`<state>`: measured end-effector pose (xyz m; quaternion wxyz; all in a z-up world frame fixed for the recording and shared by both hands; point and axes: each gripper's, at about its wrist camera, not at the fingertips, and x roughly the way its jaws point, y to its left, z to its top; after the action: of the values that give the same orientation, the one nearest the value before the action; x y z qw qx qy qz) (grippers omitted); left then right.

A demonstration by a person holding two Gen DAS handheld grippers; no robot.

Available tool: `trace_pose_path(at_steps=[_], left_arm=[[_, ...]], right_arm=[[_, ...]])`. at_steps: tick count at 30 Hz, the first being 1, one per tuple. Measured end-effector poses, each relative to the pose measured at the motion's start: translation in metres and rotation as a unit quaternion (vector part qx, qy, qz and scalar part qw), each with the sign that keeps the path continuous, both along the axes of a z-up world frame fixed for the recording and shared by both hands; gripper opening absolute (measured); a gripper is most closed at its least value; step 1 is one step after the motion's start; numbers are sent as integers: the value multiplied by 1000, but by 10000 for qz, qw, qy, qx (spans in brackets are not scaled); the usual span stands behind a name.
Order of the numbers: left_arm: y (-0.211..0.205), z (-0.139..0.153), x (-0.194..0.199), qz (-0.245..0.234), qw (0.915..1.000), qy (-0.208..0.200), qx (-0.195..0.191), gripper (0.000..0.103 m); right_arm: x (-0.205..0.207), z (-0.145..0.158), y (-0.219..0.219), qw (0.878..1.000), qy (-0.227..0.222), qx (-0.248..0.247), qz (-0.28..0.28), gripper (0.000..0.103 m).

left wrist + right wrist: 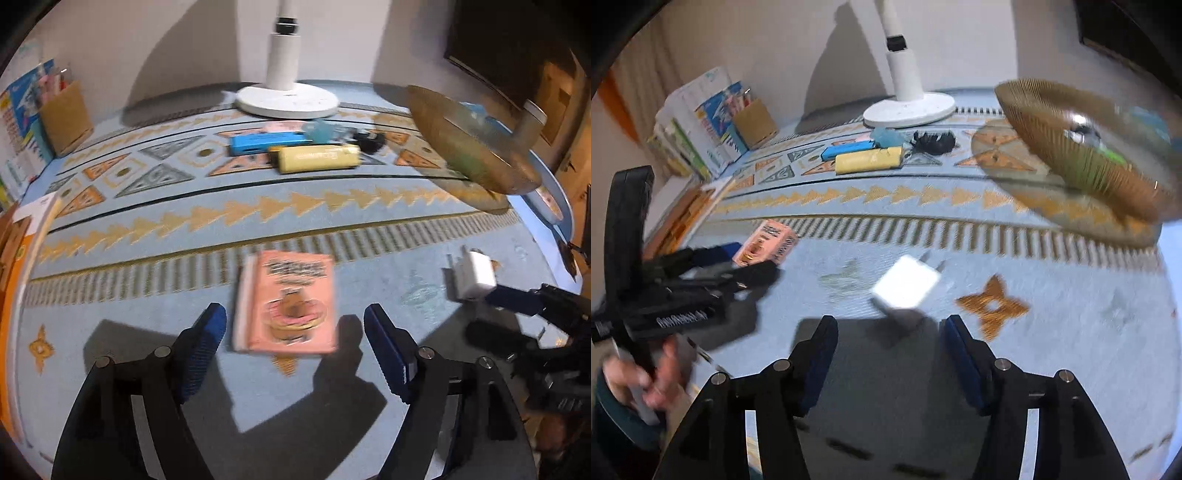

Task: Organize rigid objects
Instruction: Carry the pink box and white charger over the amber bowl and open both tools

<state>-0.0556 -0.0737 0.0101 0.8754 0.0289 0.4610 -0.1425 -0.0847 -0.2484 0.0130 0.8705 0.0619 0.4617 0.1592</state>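
Observation:
A pink box lies flat on the patterned blue cloth. It sits between the fingertips of my left gripper, which is open with a gap on each side of the box. A white charger with its prongs out rests on the cloth just ahead of my right gripper. That gripper is open too, and its pads do not press the charger. In the left wrist view the charger lies at the tip of the right gripper. The right wrist view shows the left gripper beside the pink box.
A gold ribbed bowl with small items stands at the back right. A white lamp base, a blue case, a yellow case and a black clip sit at the back. Books and a cardboard holder line the left.

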Motion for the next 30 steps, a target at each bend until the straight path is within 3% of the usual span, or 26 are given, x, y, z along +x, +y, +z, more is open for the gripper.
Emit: trace_pose_path(at_steps=[3,5,6,10,14,18,24,27,30], left_arm=[[-16,-1,1,-45,9995,-160,259,58],[-20,0,3,-48,9994,-206,269,40],[-20,0,4,-46,9996,-199,215,38],[-19,1,2,-18,9997,-207,121,38],[-15,11,-2,-24,9996,-231,-133,37],[-22,39,-3,-117,9987,-352,-362,37],[-60,115,8,-543,9909,-1004,-706,37],[-90,149,27,-807,9854,-1245,-840,37],[-127,164,46,-1029,9819,-1365,-817,38]], right_arm=[[7,-1,7,9995,62,151,-261,58],[15,-1,13,9989,1,-66,-472,51],[18,-1,15,9983,-39,-178,-553,48],[26,-4,18,9946,-293,-637,-764,28],[21,-1,9,9967,-310,-473,-578,27],[9,27,-24,9952,-605,-137,-756,27],[-16,112,-114,9687,-1653,-364,-1817,27],[-17,141,-159,9523,-1885,-497,-2347,27],[-11,156,-194,9448,-1932,-365,-2620,27]])
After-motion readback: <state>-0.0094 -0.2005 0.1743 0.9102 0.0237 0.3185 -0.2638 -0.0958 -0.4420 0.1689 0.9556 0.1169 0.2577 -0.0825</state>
